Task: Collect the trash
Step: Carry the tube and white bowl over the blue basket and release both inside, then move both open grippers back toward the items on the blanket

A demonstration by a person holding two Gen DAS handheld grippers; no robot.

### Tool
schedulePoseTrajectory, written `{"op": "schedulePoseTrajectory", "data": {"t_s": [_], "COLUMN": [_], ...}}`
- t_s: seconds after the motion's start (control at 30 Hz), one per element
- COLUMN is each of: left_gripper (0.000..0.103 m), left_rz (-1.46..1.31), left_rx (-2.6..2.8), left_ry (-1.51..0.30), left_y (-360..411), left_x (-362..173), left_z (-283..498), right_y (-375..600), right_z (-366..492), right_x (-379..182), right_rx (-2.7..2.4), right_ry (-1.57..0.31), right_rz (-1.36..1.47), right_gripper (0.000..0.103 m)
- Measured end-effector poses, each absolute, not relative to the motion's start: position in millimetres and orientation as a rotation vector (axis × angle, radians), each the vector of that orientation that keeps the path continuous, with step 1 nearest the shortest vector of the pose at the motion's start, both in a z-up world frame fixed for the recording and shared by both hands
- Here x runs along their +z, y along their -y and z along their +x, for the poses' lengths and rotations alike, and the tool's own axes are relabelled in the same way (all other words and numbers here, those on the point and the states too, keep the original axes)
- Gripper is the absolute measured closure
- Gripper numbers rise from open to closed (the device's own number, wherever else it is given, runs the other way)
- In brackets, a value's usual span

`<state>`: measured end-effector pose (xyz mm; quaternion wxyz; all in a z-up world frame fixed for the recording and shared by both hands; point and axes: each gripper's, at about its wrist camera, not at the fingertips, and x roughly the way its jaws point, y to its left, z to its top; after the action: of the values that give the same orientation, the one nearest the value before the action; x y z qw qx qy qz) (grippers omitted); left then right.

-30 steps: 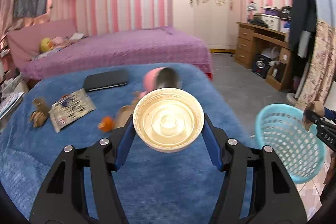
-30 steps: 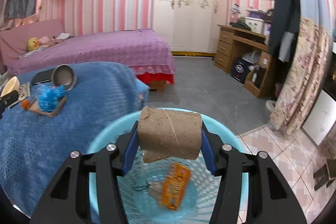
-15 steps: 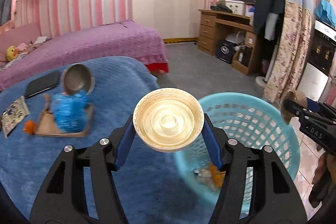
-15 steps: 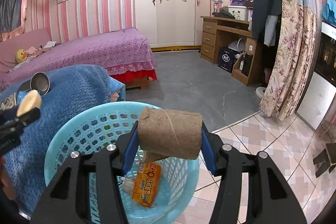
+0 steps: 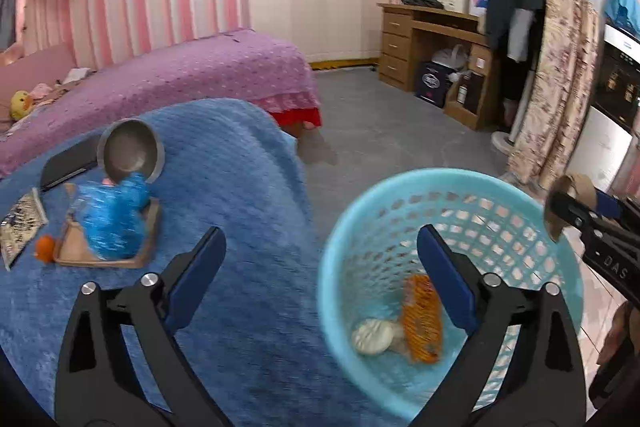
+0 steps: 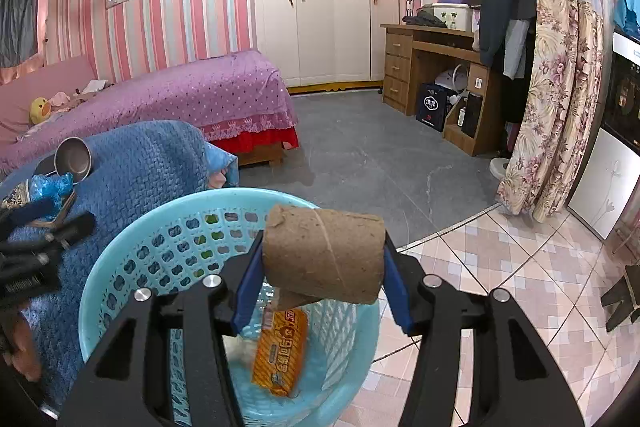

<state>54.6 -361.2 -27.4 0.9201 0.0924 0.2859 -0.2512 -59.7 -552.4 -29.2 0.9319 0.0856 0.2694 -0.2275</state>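
My left gripper (image 5: 320, 231) hangs over the near rim of the light blue basket (image 5: 452, 187); its jaws are opening and nothing is between them. A cream round lid (image 5: 372, 337) lies on the basket's bottom beside an orange snack packet (image 5: 420, 319). My right gripper (image 6: 323, 251) is shut on a brown cardboard roll (image 6: 324, 255), held crosswise above the basket (image 6: 132, 247), with the orange packet (image 6: 282, 351) below it. The left wrist view shows that roll (image 5: 580, 187) at the basket's right edge.
On the blue blanket (image 5: 240, 187) left of the basket are a steel bowl (image 5: 130, 151), a crumpled blue bag (image 5: 112, 219) on a cardboard tray, a small orange scrap (image 5: 44, 247), a printed packet (image 5: 20, 223) and a black case (image 5: 66, 165). Beyond stand a purple bed (image 5: 180, 67) and a wooden desk (image 5: 432, 39).
My left gripper swung right from the blanket to the basket and opened; the cream lid left its jaws and now lies in the basket. The right gripper still grips the roll.
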Motion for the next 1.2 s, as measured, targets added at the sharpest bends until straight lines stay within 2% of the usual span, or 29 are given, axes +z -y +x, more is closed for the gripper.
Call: {"op": "schedulePoseTrajectory", "data": {"t_s": [0.47, 0.53, 0.6, 0.67, 0.8, 0.97, 1.2], "left_gripper": [0.006, 0.006, 0.006, 0.006, 0.006, 0.006, 0.006], "left_rz": [0.173, 0.172, 0.173, 0.170, 0.165, 0.165, 0.179], "left_rx": [-0.419, -0.414, -0.404, -0.390, -0.365, -0.333, -0.272], "left_ry": [-0.564, -0.565, -0.564, -0.563, -0.560, -0.561, -0.539], "left_y": [301, 293, 285, 272, 249, 216, 166], "left_x": [-13, -12, -10, -7, -3, 2, 2], "left_z": [63, 63, 62, 63, 65, 71, 81], "right_y": [522, 517, 512, 507, 492, 474, 444], "right_z": [-44, -41, -39, -35, -27, -17, 0], "right_x": [-18, -15, -13, -12, -9, -8, -10], "right_rx": [-0.465, -0.462, -0.463, -0.457, -0.462, -0.472, -0.453], "right_ry": [-0.536, -0.529, -0.520, -0.519, -0.513, -0.514, -0.524], "right_rz": [0.151, 0.152, 0.153, 0.156, 0.135, 0.110, 0.103], "right_gripper": [0.048, 0.044, 0.035, 0.032, 0.017, 0.007, 0.006]}}
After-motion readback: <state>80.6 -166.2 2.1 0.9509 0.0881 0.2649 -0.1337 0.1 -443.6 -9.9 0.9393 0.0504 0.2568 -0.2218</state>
